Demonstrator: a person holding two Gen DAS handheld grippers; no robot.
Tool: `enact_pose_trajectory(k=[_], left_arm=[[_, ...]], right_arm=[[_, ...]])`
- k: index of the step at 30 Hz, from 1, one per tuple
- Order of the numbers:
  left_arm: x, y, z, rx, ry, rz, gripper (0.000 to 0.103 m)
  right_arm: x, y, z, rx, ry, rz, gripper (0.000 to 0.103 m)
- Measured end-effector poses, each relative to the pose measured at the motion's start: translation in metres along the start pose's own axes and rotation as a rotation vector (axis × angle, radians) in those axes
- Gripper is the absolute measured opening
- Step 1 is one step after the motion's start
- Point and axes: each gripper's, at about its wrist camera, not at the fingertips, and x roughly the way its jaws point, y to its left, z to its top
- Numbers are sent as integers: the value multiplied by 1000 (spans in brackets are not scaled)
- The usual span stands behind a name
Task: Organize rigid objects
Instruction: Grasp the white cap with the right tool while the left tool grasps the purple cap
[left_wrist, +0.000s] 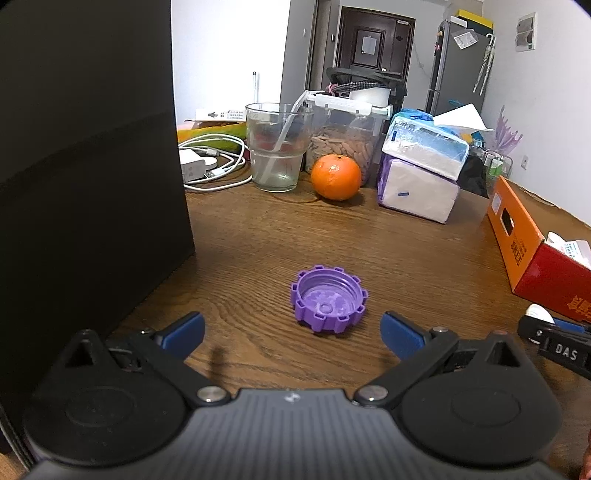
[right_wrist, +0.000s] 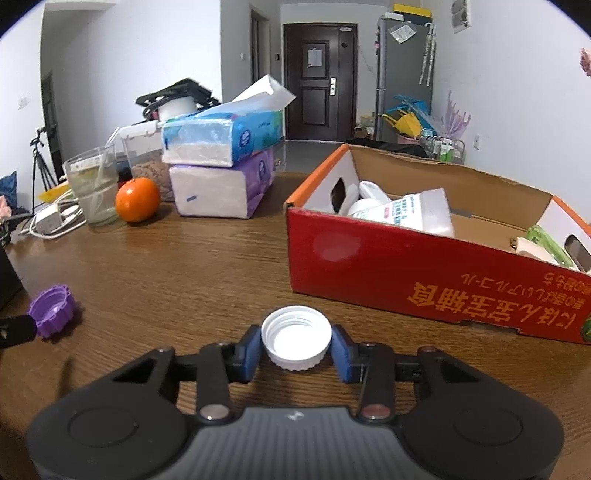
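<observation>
L gripper (left_wrist: 292, 334): fingers spread wide, nothing between them. Purple cap (left_wrist: 328, 303) lies dead ahead on the table (left_wrist: 424, 258), just past the tips and a bit right of the centre line, open side up, sitting flat. It's round, so no long axis to line up with; any approach angle works, but the knobby rim means the pads should land on opposite lugs or opposite gaps, not one of each. Gap looks wider than the cap w/ room to spare.

R gripper (right_wrist: 296, 350): pads closed in on the white cap (right_wrist: 296, 342), one each side of its ribbed rim, open side up. Contact looks made, though whether it's lifted or resting on the wood I can't tell. Box (right_wrist: 436, 280) is ahead and to the right of R, near wall close, already holding bottles/packs.

Judgement: L is much nearer purple; from R it's far off to the left. So L goes short fwd + slight right, then closes. R's own move is up and over the near wall into the box.
</observation>
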Motion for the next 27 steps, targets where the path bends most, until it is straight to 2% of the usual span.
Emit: enact_pose_trajectory(k=[4, 9, 17, 23, 25, 27], left_arm=[[10, -3, 3, -5, 21, -4, 103], [24, -10, 6, 7, 46, 25, 103], [38, -15, 13, -9, 56, 38, 102], [43, -20, 13, 10, 63, 44, 87], [41, -21, 13, 21, 55, 41, 78], [40, -23, 12, 34, 51, 33, 73]], right_arm=[[-2, -1, 0, 10, -17, -15, 39], [-4, -1, -1, 12, -33, -25, 39], [-6, -3, -1, 24, -43, -27, 39], [-7, -3, -1, 26, -46, -28, 39], [-8, -3, -1, 27, -48, -27, 39], [-9, -4, -1, 28, -50, -25, 39]])
